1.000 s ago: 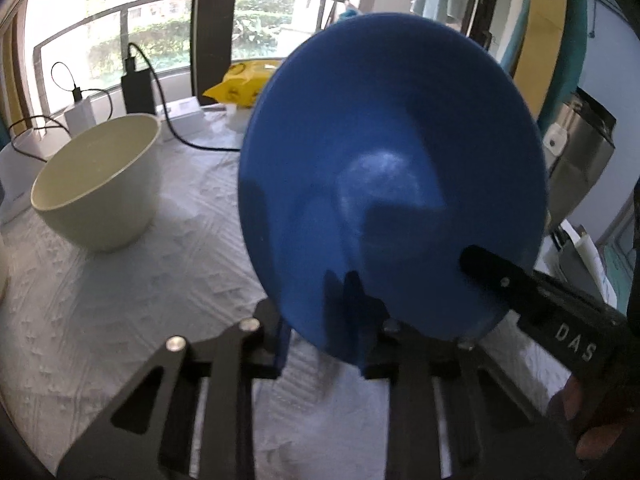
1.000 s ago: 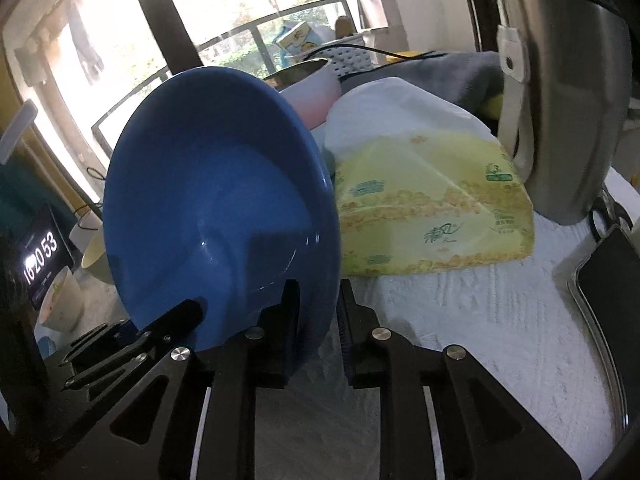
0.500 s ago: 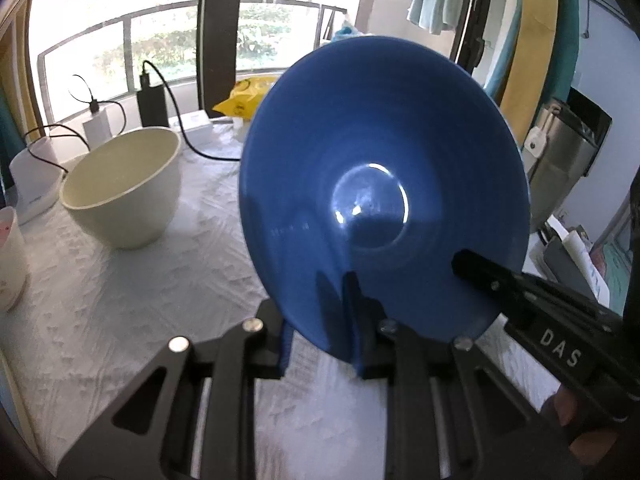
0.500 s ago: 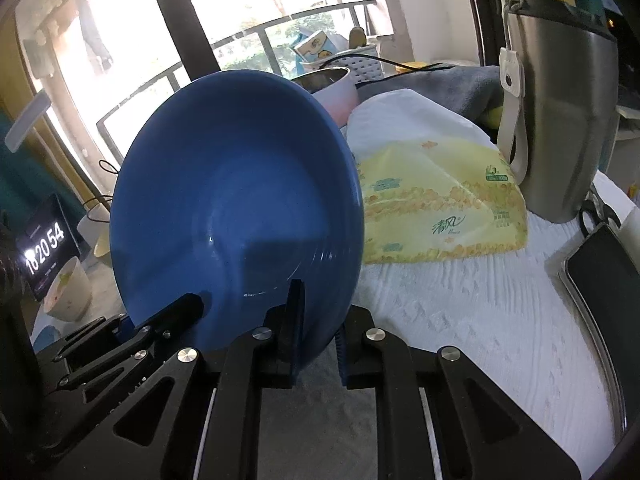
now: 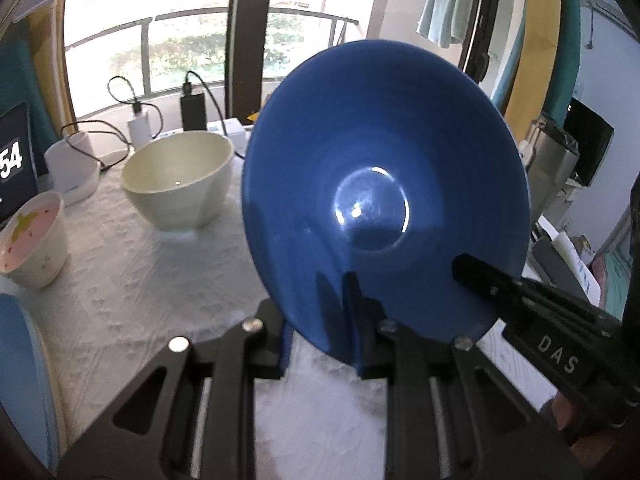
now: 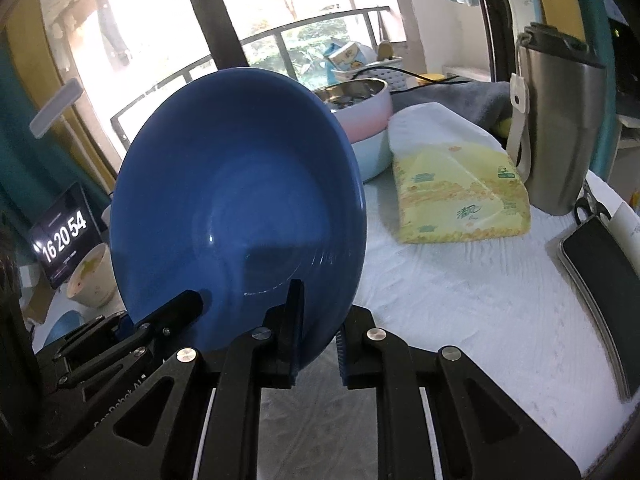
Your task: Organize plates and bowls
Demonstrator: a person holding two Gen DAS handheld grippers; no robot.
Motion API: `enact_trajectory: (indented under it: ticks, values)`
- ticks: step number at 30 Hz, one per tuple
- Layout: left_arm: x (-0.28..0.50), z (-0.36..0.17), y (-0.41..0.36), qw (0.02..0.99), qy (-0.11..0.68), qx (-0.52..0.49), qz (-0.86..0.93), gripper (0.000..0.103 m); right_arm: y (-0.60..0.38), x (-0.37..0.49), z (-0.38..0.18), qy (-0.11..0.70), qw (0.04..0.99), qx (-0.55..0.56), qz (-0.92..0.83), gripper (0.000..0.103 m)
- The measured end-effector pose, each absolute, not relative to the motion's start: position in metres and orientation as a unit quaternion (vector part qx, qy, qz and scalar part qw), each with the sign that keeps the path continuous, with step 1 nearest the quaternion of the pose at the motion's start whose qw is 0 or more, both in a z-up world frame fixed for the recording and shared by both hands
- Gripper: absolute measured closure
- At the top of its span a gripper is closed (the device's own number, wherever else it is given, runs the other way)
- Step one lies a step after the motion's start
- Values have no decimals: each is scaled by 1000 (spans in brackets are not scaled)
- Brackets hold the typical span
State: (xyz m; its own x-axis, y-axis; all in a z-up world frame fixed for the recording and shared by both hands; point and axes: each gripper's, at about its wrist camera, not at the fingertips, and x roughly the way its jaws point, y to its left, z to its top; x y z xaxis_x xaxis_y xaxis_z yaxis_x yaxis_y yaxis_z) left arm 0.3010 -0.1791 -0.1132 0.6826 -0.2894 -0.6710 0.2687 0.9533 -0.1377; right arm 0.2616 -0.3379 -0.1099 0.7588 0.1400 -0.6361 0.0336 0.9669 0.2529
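Above the white-clothed counter [image 5: 120, 304], the round deep-blue ceramic plate [image 5: 384, 200] is gripped on edge at its lower rim by both left gripper [image 5: 320, 340] and right gripper [image 6: 316, 344]; the cream bowl [image 5: 180, 184] is shown leftward only, the yellow tissue pack [image 6: 460, 204] rightward only, bare cloth lying between

A glossy glazed finish is shown by the blue plate [image 5: 384, 184]. The counter [image 6: 460, 300] is covered in rough white cloth. Brushed metal is seen on the flask [image 6: 560, 128].
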Motion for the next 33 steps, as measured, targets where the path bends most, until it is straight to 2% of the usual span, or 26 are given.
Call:
enact_trajectory:
  ticks: [18,33]
  values:
    - [261,-107,-126,923,364,-33,-118,80,-287,237,-103,355,927,105,55,86]
    - [236,-119,-79,915,389,-60,-85,80,-244,232,-114,394,911,86,89,86]
